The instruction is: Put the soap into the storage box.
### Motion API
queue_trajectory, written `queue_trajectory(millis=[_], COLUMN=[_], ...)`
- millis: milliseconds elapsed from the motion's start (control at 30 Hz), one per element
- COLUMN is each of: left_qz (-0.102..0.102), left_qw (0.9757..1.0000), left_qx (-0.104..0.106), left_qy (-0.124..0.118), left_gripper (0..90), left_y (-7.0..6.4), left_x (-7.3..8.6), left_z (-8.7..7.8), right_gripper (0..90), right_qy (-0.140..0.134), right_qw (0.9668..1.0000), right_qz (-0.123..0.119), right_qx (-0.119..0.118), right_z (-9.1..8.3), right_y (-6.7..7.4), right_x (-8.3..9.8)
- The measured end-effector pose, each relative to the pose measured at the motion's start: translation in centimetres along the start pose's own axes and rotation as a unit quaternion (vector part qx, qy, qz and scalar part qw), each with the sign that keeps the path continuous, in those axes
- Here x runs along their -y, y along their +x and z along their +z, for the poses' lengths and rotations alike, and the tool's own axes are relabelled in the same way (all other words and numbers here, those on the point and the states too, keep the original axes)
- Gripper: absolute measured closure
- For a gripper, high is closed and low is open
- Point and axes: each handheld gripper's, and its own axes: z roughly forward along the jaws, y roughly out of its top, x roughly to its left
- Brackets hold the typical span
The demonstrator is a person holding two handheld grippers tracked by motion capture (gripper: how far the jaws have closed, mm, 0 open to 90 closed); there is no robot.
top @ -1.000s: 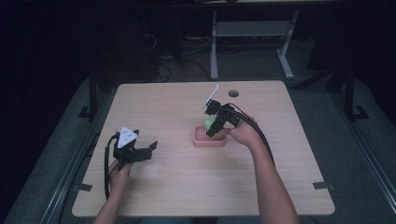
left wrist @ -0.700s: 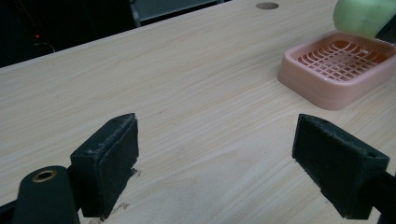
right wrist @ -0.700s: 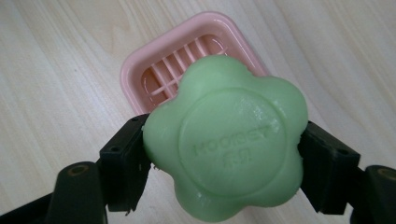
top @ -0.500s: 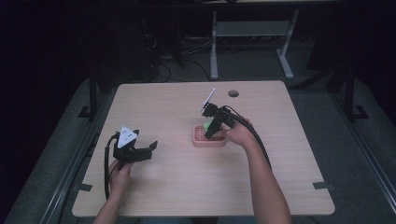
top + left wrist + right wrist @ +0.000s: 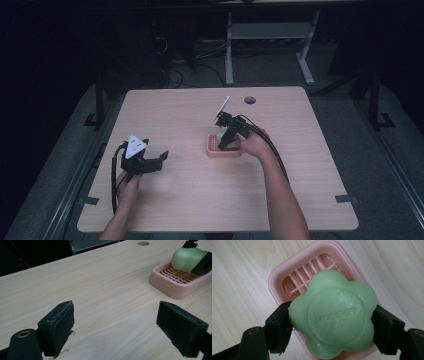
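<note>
Since a second ago, the right gripper point(image 5: 226, 141) has come down with the soap point(image 5: 333, 314) and now holds it low over the dish point(image 5: 223, 147); the left gripper point(image 5: 161, 159) has stayed where it was. The right jaws are clamped on the soap's two sides, and the right gripper view shows the green, flower-shaped bar directly above the pink dish's slatted floor. Whether the soap touches the slats, I cannot tell. In the left gripper view the soap point(image 5: 188, 259) sits just at the dish point(image 5: 175, 286) rim level, one black pad against it.

The left gripper's jaws stand wide apart with nothing between them, hovering low over bare wood, well apart from the dish.

The table point(image 5: 200, 200) is a pale wood-grain top with rounded corners and a round cable hole point(image 5: 250, 100) near its far edge. Dark tape tabs point(image 5: 346, 198) mark its side edges. Around it the room is dim: grey carpet point(image 5: 390, 165), a white metal frame point(image 5: 270, 35) beyond the table, and loose cables point(image 5: 175, 75) on the floor.
</note>
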Motion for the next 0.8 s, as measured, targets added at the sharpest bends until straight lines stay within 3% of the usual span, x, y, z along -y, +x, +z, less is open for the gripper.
queue_trajectory(millis=[800], left_qz=[-0.003], left_qw=[1.0000], left_qx=[-0.002], left_qy=[-0.003], left_gripper=[14.3], left_y=[0.04], left_x=[0.00], left_z=[-0.02], right_gripper=[25.9], right_qy=[0.000], right_qw=[1.0000], right_qz=[-0.008], right_qx=[0.003], right_z=[0.22], right_y=[0.12], right_x=[-0.16])
